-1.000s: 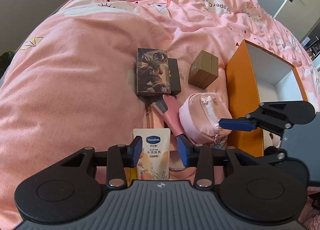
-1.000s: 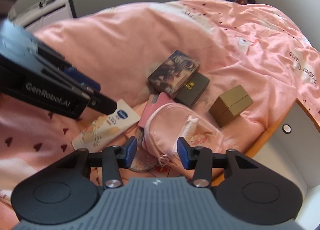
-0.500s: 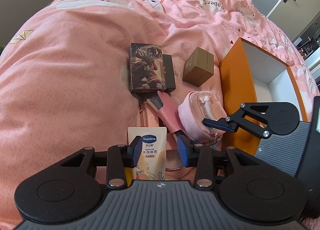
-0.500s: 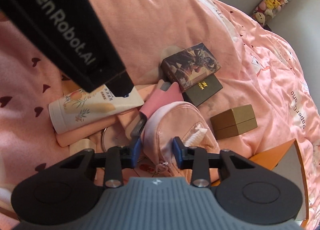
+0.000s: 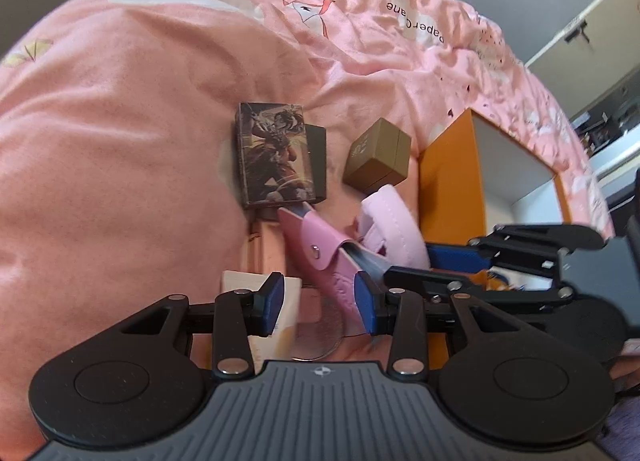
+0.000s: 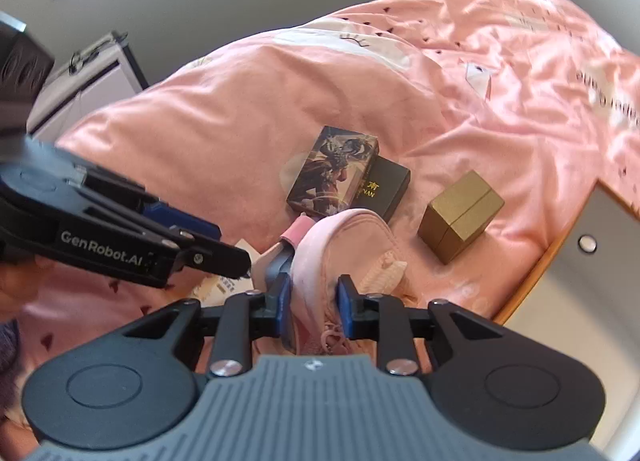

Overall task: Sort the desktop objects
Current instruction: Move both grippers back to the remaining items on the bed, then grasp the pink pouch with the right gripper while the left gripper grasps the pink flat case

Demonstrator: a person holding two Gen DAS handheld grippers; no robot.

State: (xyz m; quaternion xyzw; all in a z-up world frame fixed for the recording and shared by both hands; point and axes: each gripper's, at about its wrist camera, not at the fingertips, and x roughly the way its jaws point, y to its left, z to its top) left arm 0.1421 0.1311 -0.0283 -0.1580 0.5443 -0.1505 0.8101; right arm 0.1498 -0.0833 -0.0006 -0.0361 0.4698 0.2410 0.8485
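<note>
Pink pouch (image 6: 344, 249): soft zip bag, lying on the bed (image 6: 248, 109) just beside the orange box (image 5: 444, 197), at its outer wall. Right gripper (image 6: 313, 307) straddles the pouch's near end; fingers closing, fabric betw. them, blue pads look to be biting the cloth.

Judgement: step in hand = secure pouch for transfer to orange box. Soft body will sag, so grip should take a thick fold, not the zip pull. Lift straight before swinging over the box wall.

Gold cube (image 6: 460, 217) sits close beyond the pouch, on the same side of the box; could get dragged.

Left gripper (image 5: 320, 309): fingers part-open, holding nothing, hovering over cream tube (image 5: 260, 315) and pink case (image 5: 320, 249), farther from the box. Keep clear of right's path.
</note>
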